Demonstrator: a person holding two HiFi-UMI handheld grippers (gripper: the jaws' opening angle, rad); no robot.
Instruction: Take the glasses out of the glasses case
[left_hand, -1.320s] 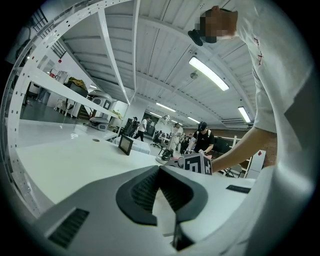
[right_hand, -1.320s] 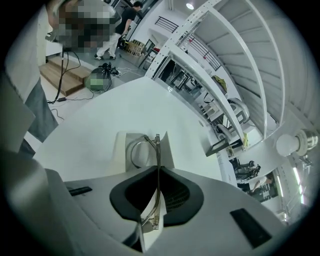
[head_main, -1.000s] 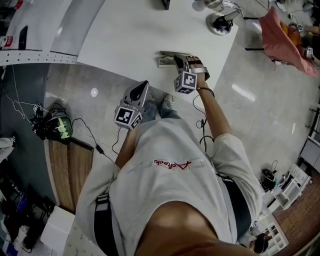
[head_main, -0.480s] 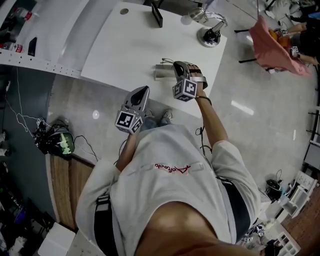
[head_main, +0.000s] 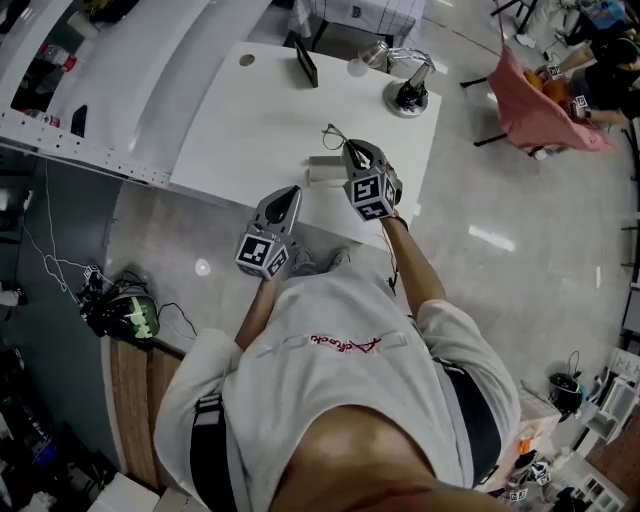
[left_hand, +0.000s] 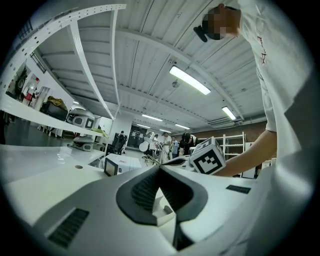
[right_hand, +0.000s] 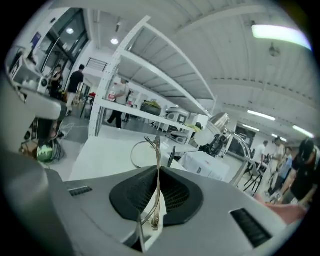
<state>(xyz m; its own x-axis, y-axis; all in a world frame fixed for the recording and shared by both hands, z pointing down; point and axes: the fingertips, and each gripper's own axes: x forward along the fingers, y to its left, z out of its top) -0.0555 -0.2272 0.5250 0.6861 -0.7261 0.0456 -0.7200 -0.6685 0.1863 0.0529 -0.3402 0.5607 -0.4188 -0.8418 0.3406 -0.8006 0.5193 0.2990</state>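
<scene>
Right gripper (head_main: 352, 152) has risen off the white table (head_main: 240, 120), glasses (head_main: 333, 133) pinched.
Left gripper (head_main: 288, 195) closed, empty, near the case (head_main: 322, 170).

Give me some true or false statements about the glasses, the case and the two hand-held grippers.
1. The right hand-held gripper is shut on the glasses. True.
2. The glasses lie inside the glasses case. False: they are held up above the white table, out of the case, which rests on the table.
3. The left hand-held gripper holds the glasses case. False: its jaws are together with nothing between them, near the table's front edge.
4. A desk lamp stands on the white table. True.
</scene>
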